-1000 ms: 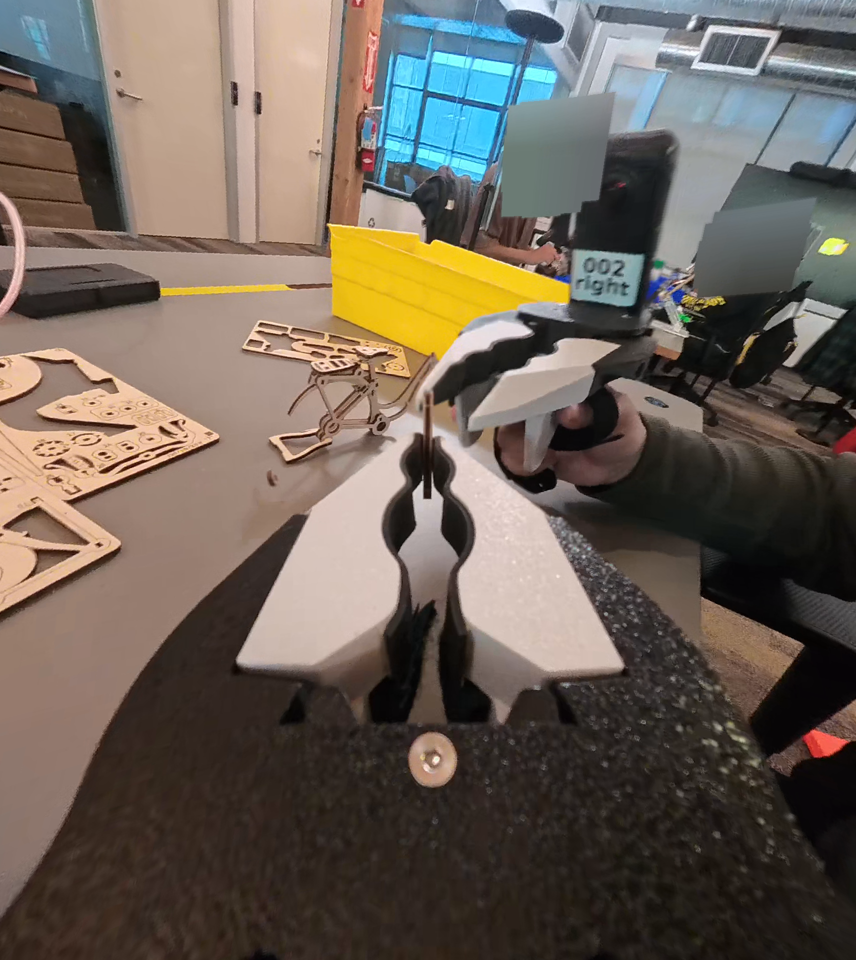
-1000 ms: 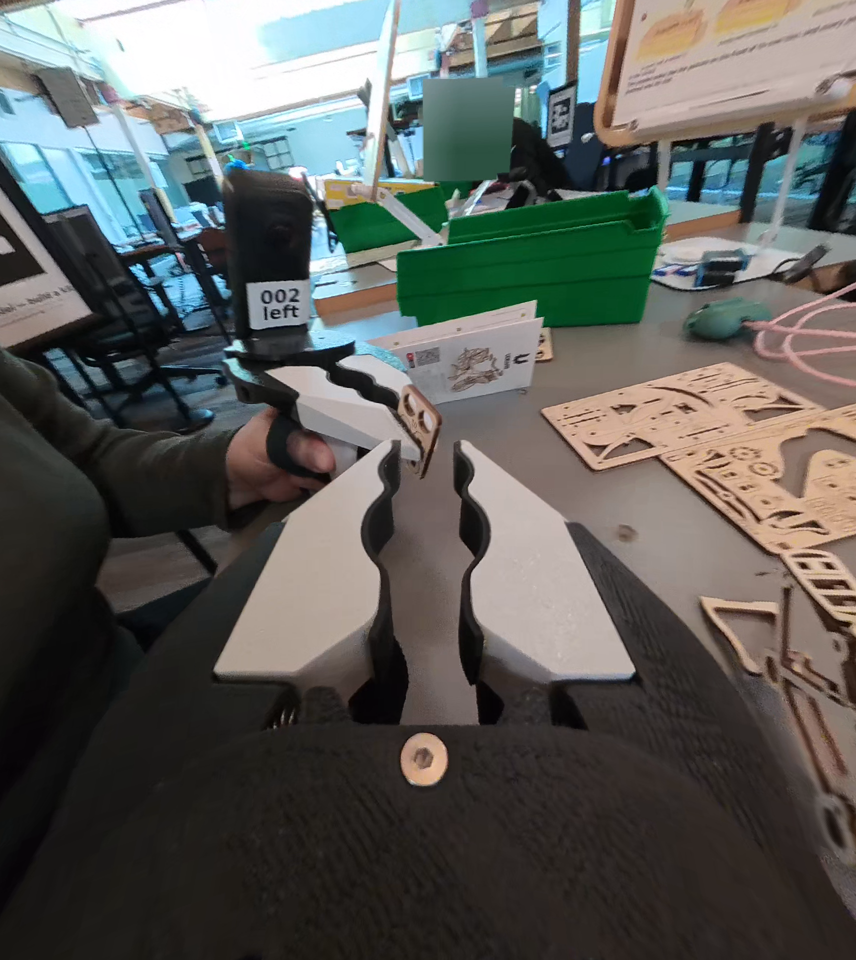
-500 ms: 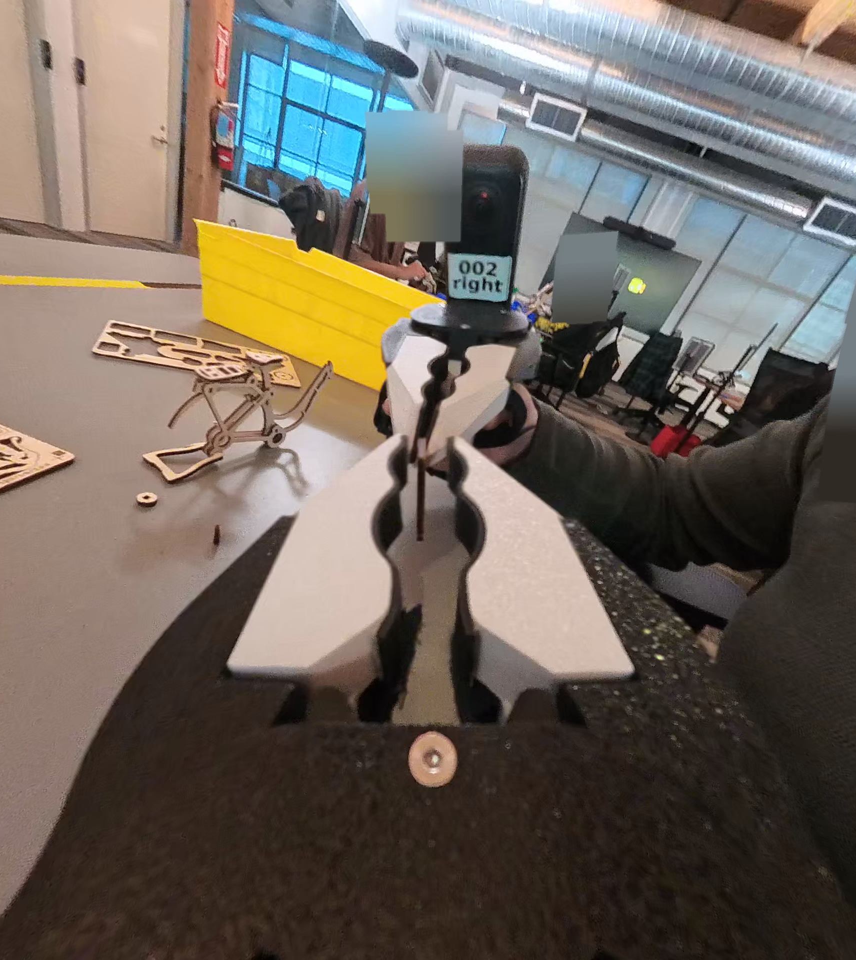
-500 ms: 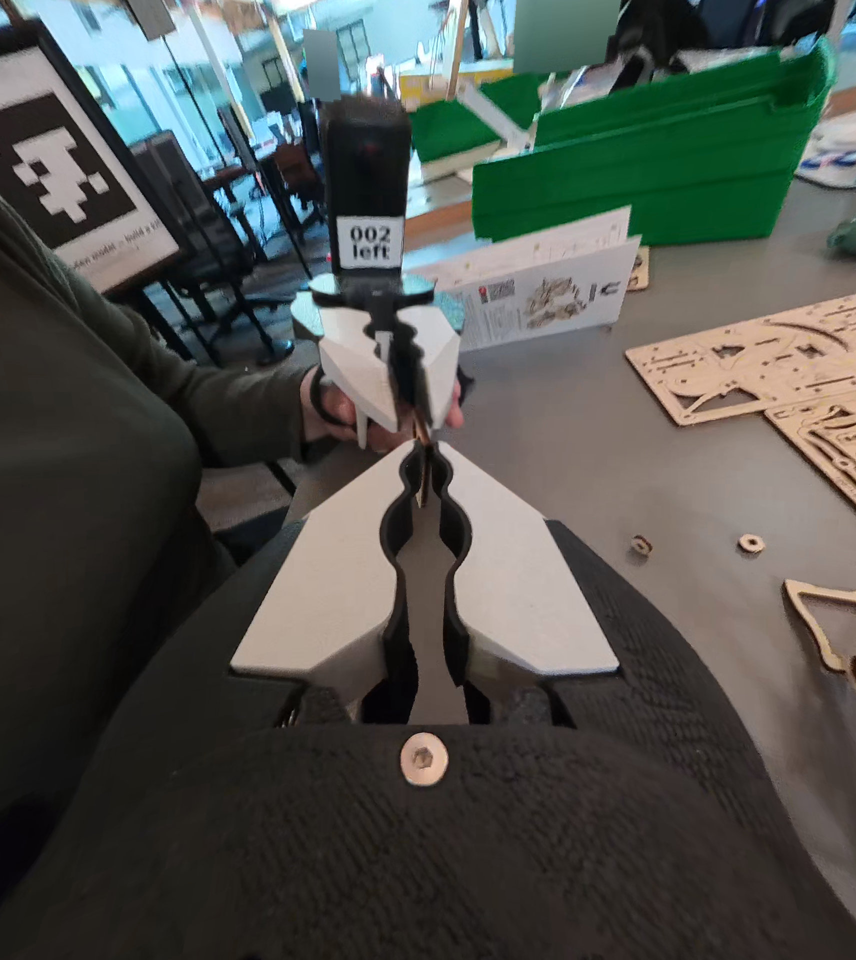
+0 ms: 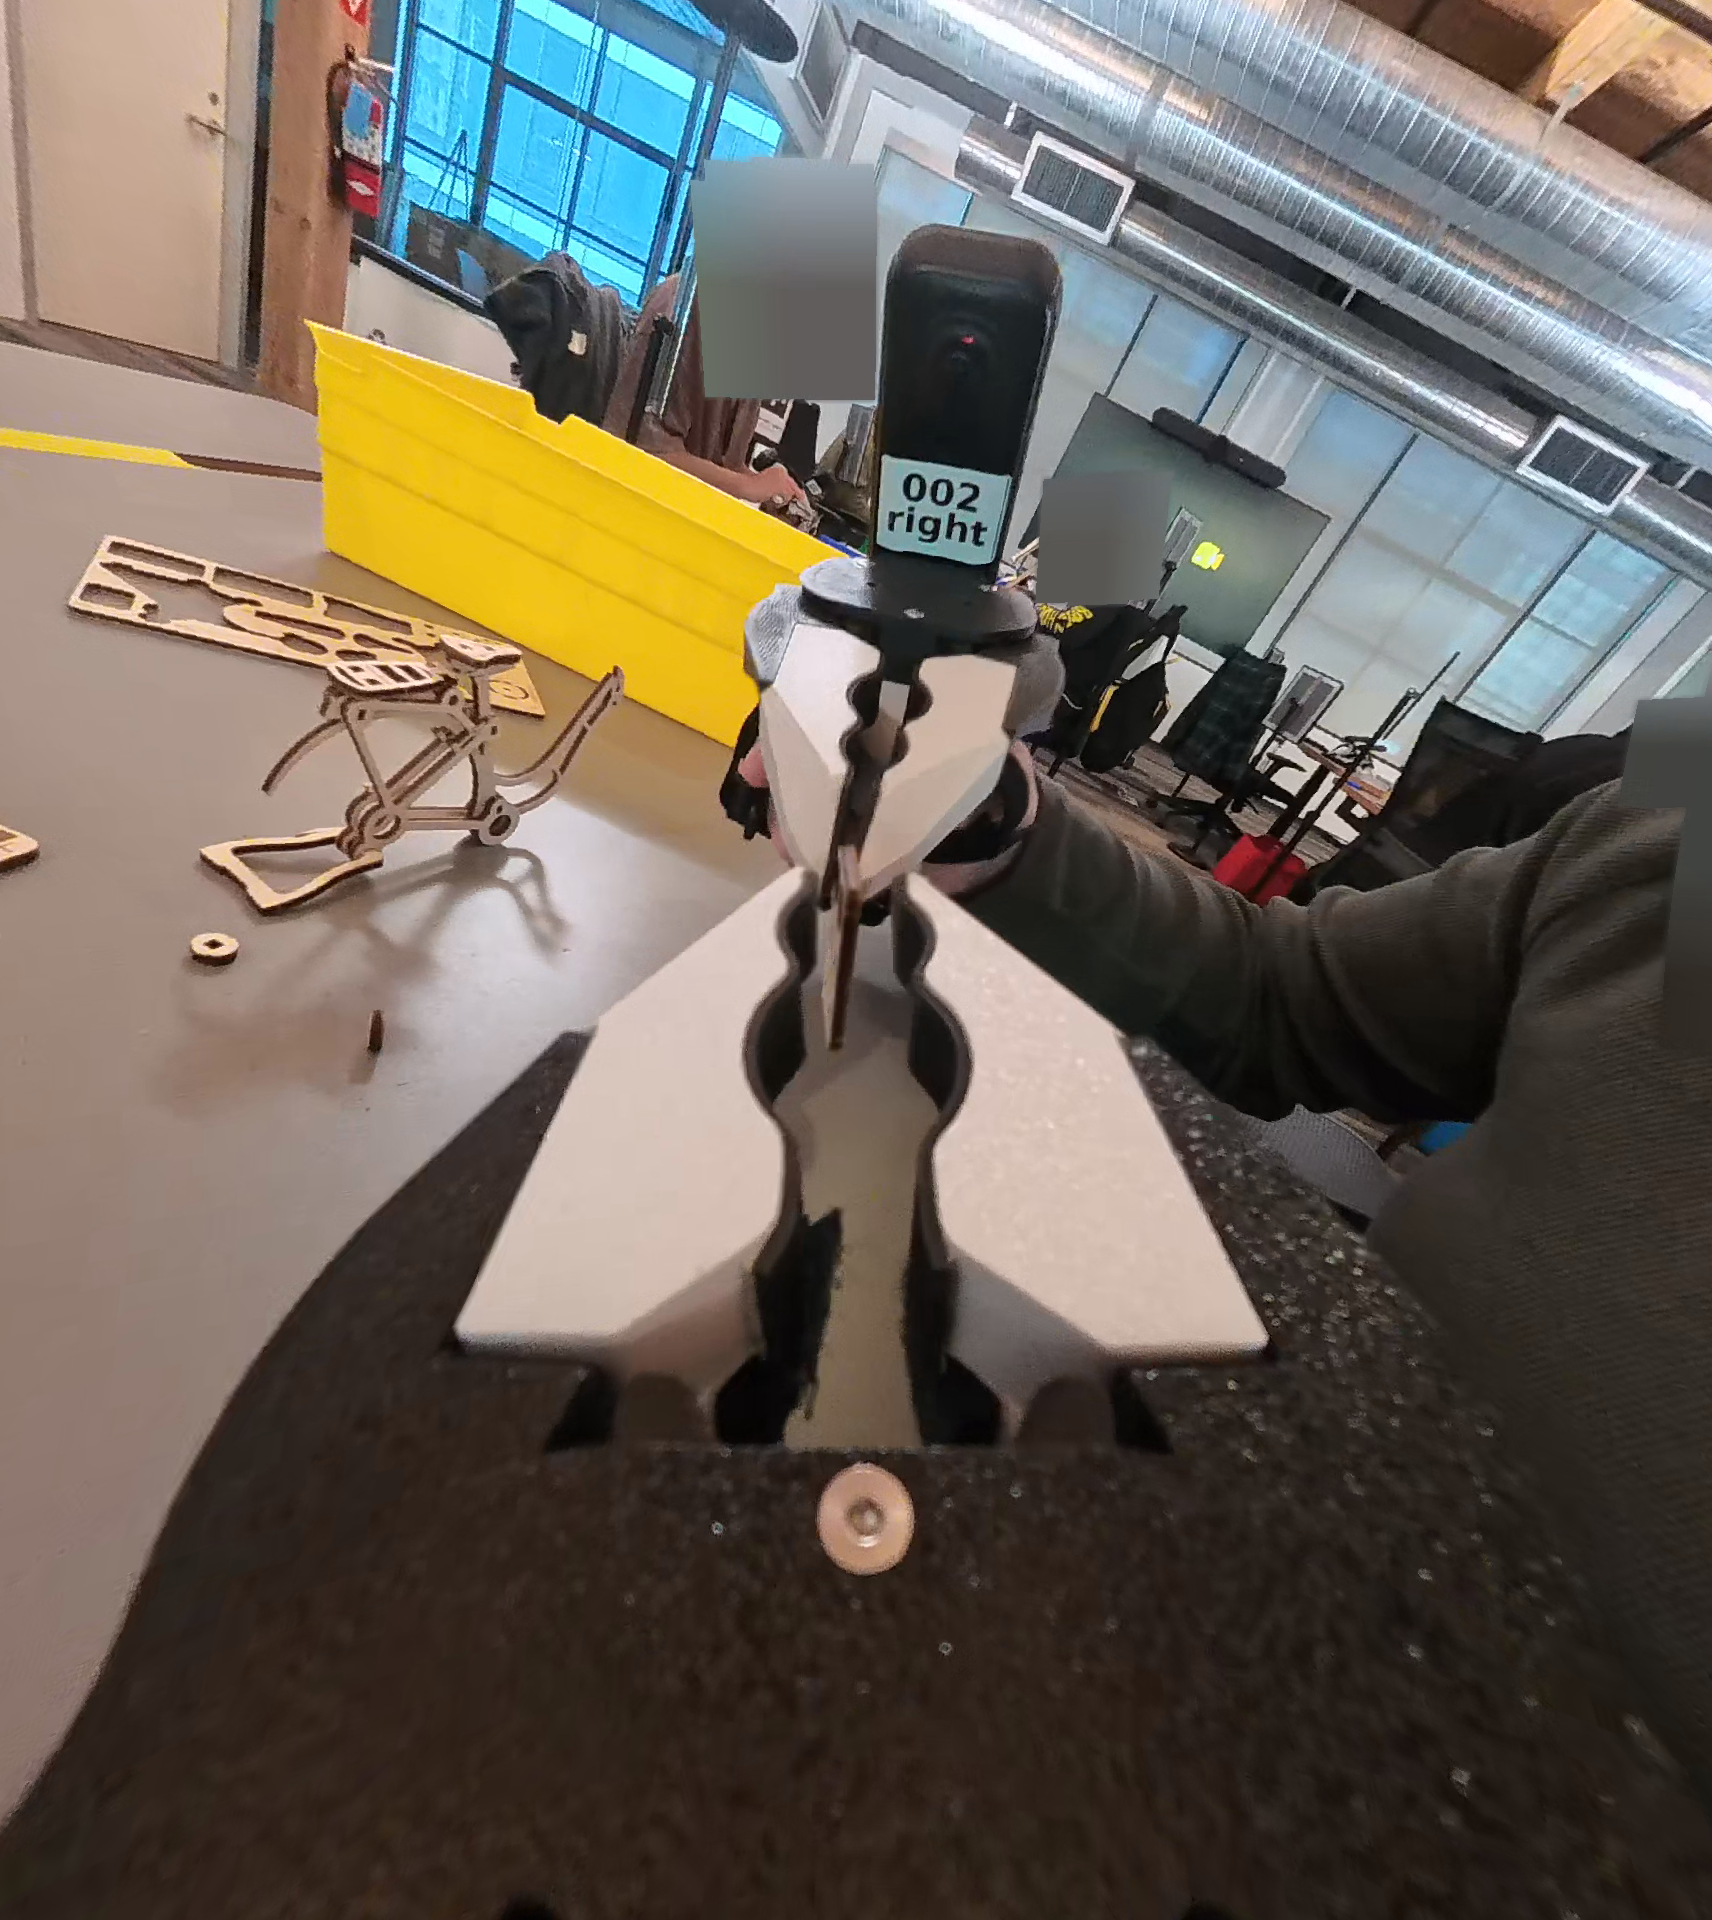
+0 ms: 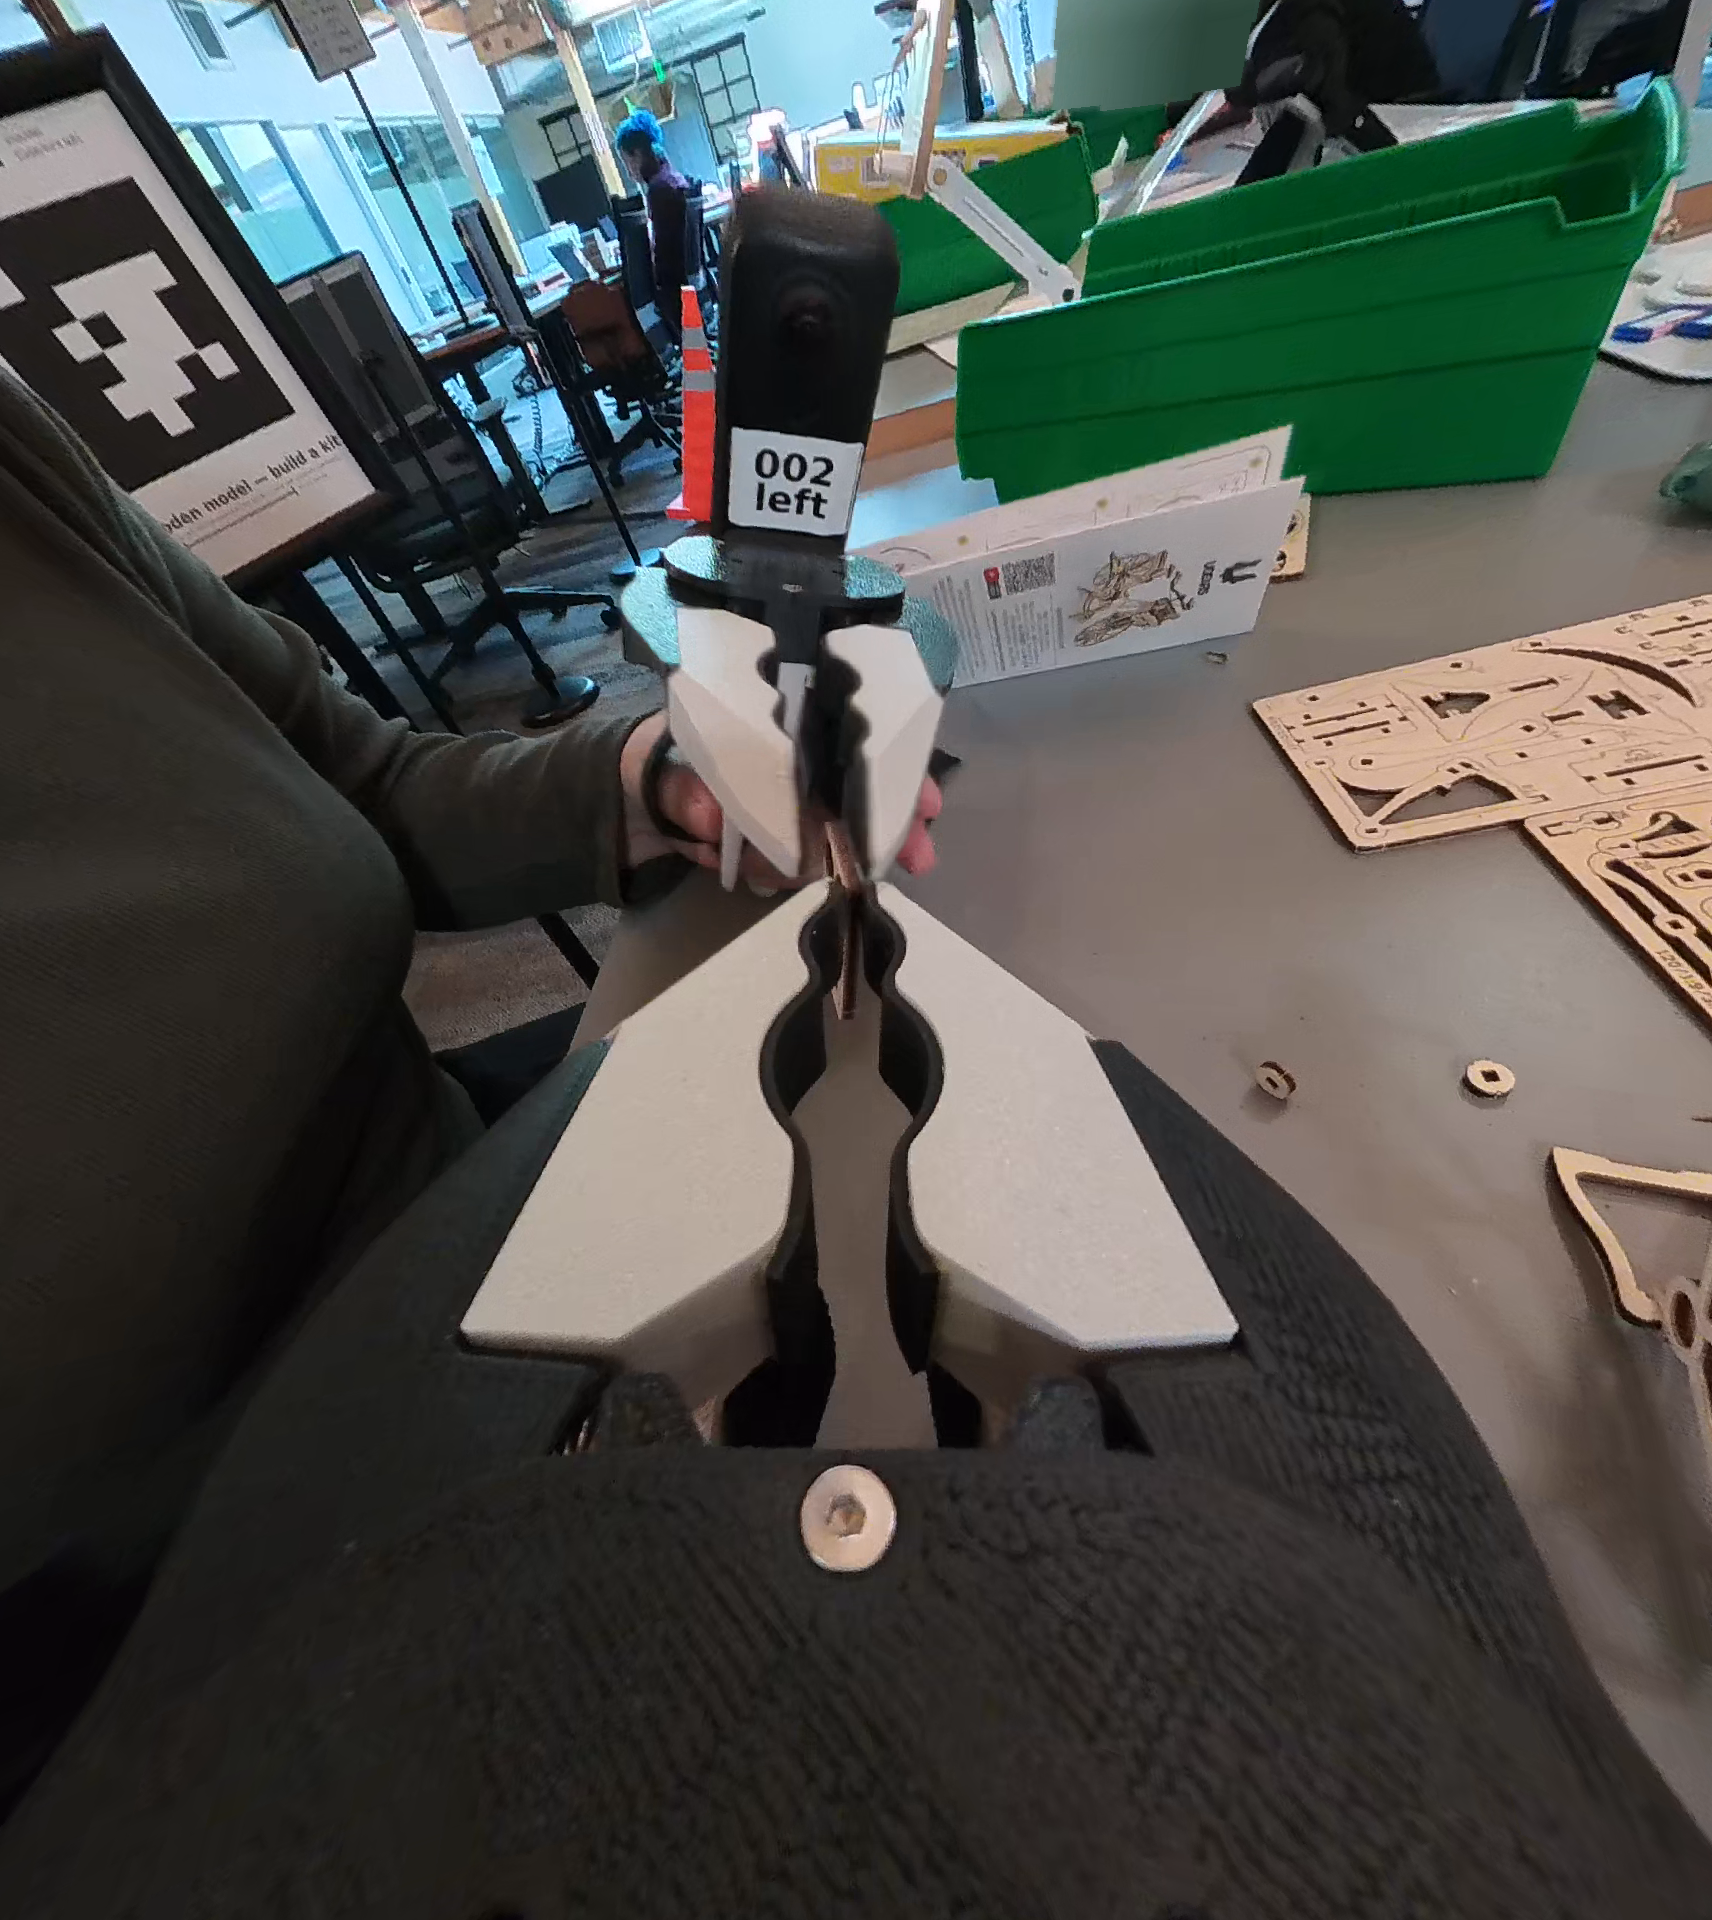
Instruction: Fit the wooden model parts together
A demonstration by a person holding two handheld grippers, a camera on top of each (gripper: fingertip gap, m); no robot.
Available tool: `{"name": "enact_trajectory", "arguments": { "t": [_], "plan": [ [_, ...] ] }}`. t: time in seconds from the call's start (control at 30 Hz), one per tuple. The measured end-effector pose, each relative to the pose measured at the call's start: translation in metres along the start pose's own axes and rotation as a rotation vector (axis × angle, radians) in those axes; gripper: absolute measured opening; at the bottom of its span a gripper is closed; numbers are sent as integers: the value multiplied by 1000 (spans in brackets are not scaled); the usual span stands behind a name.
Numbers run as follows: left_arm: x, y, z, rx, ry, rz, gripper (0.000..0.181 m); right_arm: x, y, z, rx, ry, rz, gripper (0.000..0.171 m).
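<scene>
Wooden part [image 5: 836,971]: thin flat piece, edge-on at frame centre, above the table edge. We see the left gripper [image 5: 854,902] slightly parted around it; the right gripper [image 6: 847,904] pinches it, tips meeting.

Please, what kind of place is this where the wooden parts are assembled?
Probably an open office or lab workshop. The grey table holds laser-cut wooden sheets and a green bin; behind it stand office chairs and desks, and exposed silver ducts run under the ceiling beside glass partition walls.
</scene>
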State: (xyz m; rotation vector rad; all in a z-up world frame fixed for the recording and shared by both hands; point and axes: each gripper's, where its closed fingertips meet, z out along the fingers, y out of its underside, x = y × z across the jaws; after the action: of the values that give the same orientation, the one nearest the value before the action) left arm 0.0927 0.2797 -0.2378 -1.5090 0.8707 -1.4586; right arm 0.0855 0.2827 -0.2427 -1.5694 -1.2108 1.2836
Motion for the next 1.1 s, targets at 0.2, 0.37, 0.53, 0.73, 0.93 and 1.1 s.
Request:
{"name": "enact_trajectory", "arguments": {
  "t": [0.2, 0.37, 0.53, 0.73, 0.93, 1.1],
  "plan": [
    [-3, -2, -2, 17, -56, 57, 0, 4, -6, 0, 48, 32, -7, 12],
    [-9, -7, -5, 47, -104, 63, 0, 10, -1, 1, 32, 54, 31, 8],
    [-10, -8, -5, 56, -105, 54, 0, 7, 1, 4, 22, 39, 24, 4],
    [-8, -10, -6, 72, -71, 23, 1, 5, -2, 4, 38, 31, 31, 1],
    [-4, 3, 2, -23, -3, -45, 2, 1, -8, 0, 69, -4, 40, 1],
    [-3, 2, 0, -14, -47, 26, 0, 1, -9, 1, 78, 20, 18, 2]
  ]
}}
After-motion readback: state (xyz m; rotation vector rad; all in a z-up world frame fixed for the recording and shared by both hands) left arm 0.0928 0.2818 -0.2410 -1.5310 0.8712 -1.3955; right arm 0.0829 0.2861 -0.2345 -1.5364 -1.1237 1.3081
